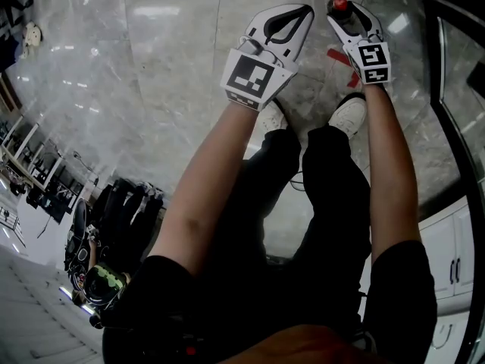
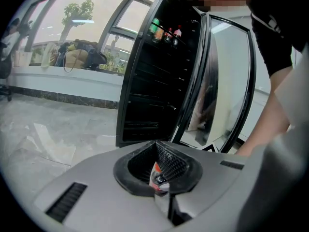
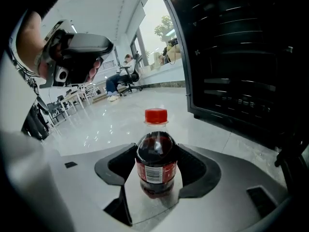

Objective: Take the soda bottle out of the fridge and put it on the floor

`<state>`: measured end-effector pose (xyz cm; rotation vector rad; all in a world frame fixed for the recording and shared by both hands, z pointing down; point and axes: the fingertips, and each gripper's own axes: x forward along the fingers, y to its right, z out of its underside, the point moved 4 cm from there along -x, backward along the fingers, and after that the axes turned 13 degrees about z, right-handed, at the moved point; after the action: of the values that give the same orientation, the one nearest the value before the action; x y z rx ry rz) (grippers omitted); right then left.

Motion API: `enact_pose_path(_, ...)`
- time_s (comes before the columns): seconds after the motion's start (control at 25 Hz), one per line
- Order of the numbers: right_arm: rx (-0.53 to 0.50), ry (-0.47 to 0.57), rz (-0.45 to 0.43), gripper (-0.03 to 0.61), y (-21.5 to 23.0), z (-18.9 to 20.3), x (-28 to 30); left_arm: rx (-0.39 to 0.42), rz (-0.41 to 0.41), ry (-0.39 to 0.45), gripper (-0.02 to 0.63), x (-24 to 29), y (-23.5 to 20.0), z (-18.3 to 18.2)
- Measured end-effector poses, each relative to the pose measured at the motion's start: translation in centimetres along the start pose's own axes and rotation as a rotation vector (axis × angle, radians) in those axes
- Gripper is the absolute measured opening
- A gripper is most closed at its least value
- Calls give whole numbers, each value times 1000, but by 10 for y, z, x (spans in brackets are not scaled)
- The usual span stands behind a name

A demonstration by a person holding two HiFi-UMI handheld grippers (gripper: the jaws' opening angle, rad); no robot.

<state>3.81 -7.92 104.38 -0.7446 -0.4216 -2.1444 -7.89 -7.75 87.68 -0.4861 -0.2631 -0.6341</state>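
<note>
Dark soda bottle [image 3: 155, 166], red cap, upright between jaws, floor [image 3: 96, 124] contact unclear

Nothing legible anywhere. The soda bottle [image 3: 155, 163] wears a red label [image 3: 155, 172] with a white barcode [image 3: 153, 174] facing us, but its digits and any brand lettering are too small to read. The left marker cube [image 1: 250, 78] and the right marker cube [image 1: 373, 61] carry black-and-white square patterns, no letters. The labels on the fridge-door bottles [image 2: 166, 33] are a blur.
</note>
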Motion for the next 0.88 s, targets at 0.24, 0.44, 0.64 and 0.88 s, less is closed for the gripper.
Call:
enact_pose_path(0.24, 9, -12, 15, 279, -2, 10, -17, -9, 2, 3, 5, -4, 3, -1)
enact_pose_path(0.44, -13, -42, -24, 281, -16, 10, -29, -12, 7, 6, 5, -7, 12, -5)
enact_pose_path(0.64, -23, -64, -19, 284, -17, -3, -54, -6, 21, 8, 5, -18, 27, -24)
enact_pose_path(0.88, 6, 55, -3, 282, -23, -100, -134, 2, 14, 43, 5, -61, 62, -88)
